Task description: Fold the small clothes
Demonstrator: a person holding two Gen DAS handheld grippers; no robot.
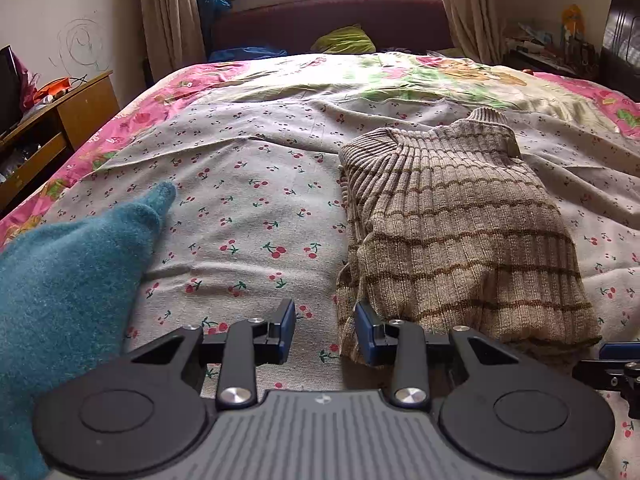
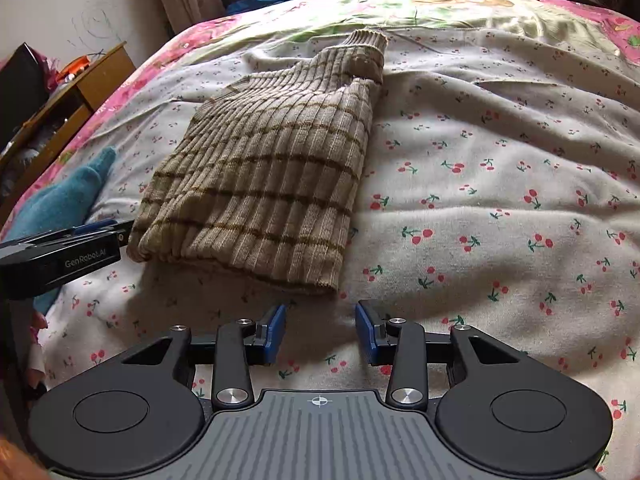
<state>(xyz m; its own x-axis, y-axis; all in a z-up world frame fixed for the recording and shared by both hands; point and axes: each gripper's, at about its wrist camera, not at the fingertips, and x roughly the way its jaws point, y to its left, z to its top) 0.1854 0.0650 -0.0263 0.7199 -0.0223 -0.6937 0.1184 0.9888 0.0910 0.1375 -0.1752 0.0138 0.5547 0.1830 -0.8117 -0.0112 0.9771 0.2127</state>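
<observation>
A brown striped ribbed sweater (image 1: 452, 232) lies folded on the cherry-print sheet (image 1: 248, 208), collar pointing to the far end of the bed. My left gripper (image 1: 325, 330) stands open at its near left corner. The right pad is against the sweater's edge, and the left pad is over bare sheet. In the right wrist view the sweater (image 2: 264, 168) lies just beyond my right gripper (image 2: 321, 332), which is open over the sheet (image 2: 500, 220) near the hem's right corner with nothing between its fingers. The left gripper (image 2: 118, 232) shows from the side at the sweater's left corner.
A teal fuzzy garment (image 1: 68, 280) lies at the bed's near left. A wooden cabinet (image 1: 60, 120) stands left of the bed. A dark red headboard (image 1: 332, 20) and a green pillow (image 1: 344, 40) are at the far end. Dark furniture (image 1: 620, 40) is at the far right.
</observation>
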